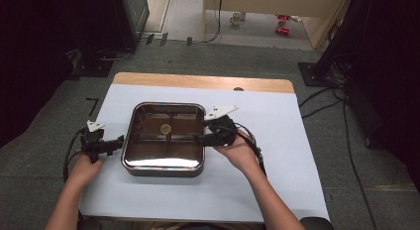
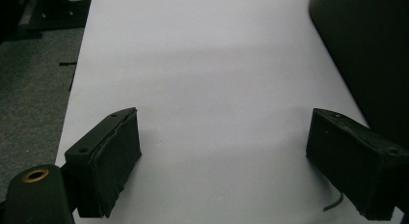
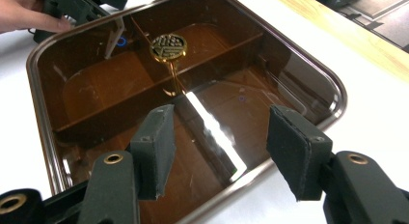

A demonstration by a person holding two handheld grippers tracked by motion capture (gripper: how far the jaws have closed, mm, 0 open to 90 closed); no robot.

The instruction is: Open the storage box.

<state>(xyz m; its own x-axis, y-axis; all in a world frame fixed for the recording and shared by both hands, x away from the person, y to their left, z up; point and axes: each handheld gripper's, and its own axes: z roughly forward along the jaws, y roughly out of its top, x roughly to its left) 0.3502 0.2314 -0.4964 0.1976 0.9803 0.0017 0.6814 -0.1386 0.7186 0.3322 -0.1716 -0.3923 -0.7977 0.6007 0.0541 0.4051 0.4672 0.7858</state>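
Your square brown box with the glossy clear lid and chrome rim (image 1: 163,137) sits near the middle of the white-covered counter (image 1: 277,141), slightly toward its left edge, flat and squared to the counter edges; being nearly square it has no real long axis, and its round gold knob (image 1: 165,128) points straight up from the lid centre. Your right gripper (image 1: 207,131) hangs over the box's right rim with its jaws partly apart and nothing between them, while your left gripper (image 1: 119,142) rests just beside the left wall, jaws wide apart over bare counter. The lid is slick and reflective, so if you pinch the rim from one side alone, I'd expect the pads to slip or the box to skate across the smooth cover.
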